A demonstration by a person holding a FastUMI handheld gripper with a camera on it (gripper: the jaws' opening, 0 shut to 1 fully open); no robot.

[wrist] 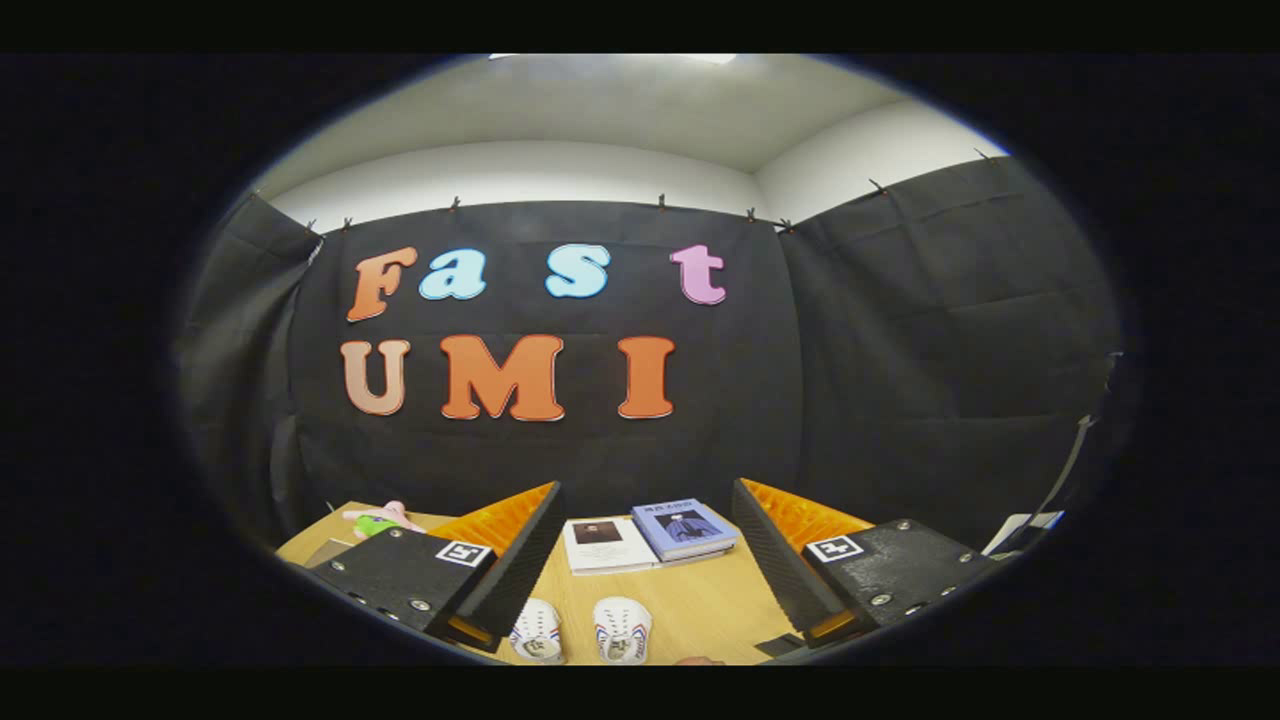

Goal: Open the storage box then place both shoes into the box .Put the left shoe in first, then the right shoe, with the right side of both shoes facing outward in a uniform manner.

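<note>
No storage box can be made out. On the counter (690,605) two books (650,535) lie side by side beyond the fingers, the blue one just right of the white one. A pink-and-green toy (383,520) lies at the far left corner, behind the left finger. The hand-held gripper (643,565) hangs above the counter with fingers spread wide, holding nothing. Two white shoes (580,630) sit side by side between the fingers, near their base, the left one partly hidden by the left finger.
</note>
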